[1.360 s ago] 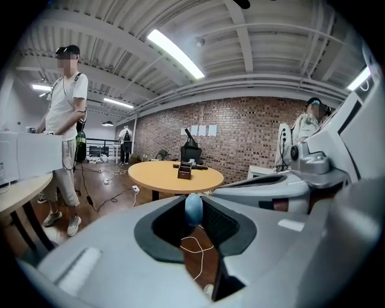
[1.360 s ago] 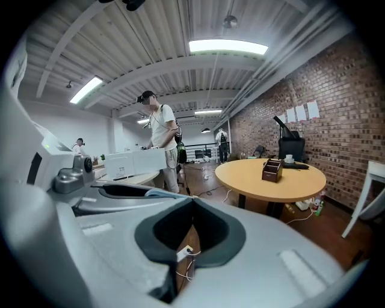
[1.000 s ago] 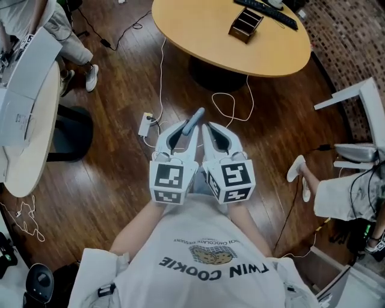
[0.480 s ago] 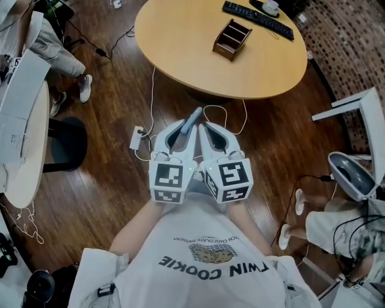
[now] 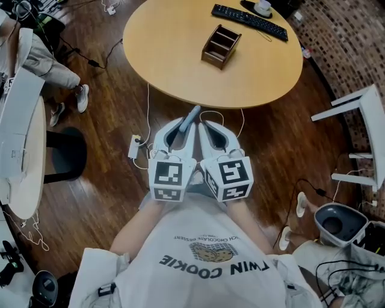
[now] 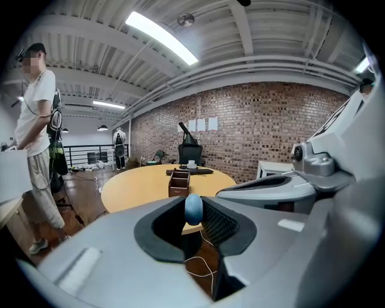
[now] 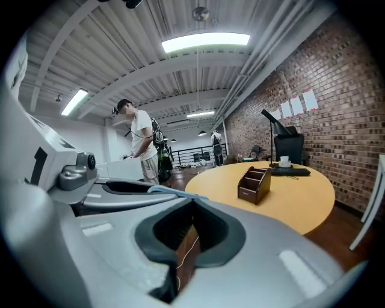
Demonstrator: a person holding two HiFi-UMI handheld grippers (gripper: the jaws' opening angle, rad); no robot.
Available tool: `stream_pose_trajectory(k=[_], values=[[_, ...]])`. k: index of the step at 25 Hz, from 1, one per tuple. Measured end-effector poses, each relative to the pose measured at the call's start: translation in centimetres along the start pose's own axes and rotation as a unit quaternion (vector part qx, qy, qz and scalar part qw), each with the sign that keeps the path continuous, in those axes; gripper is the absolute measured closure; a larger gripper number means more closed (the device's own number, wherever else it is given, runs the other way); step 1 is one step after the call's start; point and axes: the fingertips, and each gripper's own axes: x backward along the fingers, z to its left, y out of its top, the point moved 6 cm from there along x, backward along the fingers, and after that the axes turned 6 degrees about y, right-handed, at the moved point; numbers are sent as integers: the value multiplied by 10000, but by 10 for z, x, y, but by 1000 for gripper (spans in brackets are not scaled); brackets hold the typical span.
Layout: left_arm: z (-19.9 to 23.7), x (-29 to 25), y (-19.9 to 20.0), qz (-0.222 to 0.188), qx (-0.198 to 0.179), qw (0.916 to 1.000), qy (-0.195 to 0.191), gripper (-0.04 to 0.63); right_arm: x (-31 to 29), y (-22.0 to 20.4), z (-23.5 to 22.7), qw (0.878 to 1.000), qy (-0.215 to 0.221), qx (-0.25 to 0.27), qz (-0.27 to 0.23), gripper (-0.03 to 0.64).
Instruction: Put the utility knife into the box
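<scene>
Utility knife [image 6: 193, 208] is clamped between the jaws of my left gripper [image 5: 183, 127]. Its rounded blue-grey end stands up between the dark pads, and in the head view it sticks out a little past the jaw tips, pointing toward the table. The pads press on it from both sides, so the jaws are partly apart, only as wide as the knife.

My right gripper [image 5: 208, 127] is just beside the left one, almost touching it, and both are held close in front of my chest, above the wooden floor [image 5: 108, 180]. The right jaws are together at their tips and nothing is between them; through the narrow gap behind the tips I see only the floor and a thin white cable [image 5: 225, 114].

Ahead of the grippers is the round yellow table [image 5: 174, 54]. The brown wooden box [image 5: 221, 46] with its open compartments stands on it, well apart from the knife. Farther back on the same table lie a black keyboard [image 5: 249, 21] and a white cup [image 5: 262, 7]. On the floor near the table is a white power strip [image 5: 133, 146]. At my left, a person [image 6: 36, 114] in a white shirt stands beside another table [image 5: 24, 150].
</scene>
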Motion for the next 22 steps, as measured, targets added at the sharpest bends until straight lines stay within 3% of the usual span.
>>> stream_pose_trajectory(k=[13, 22], values=[[3, -76, 18, -51, -229, 9980, -584, 518, -33, 15, -52, 9981, -615, 4, -37, 615], [24, -154, 33, 82, -684, 9896, -1261, 518, -83, 28, -95, 9922, -1228, -222, 8, 615]])
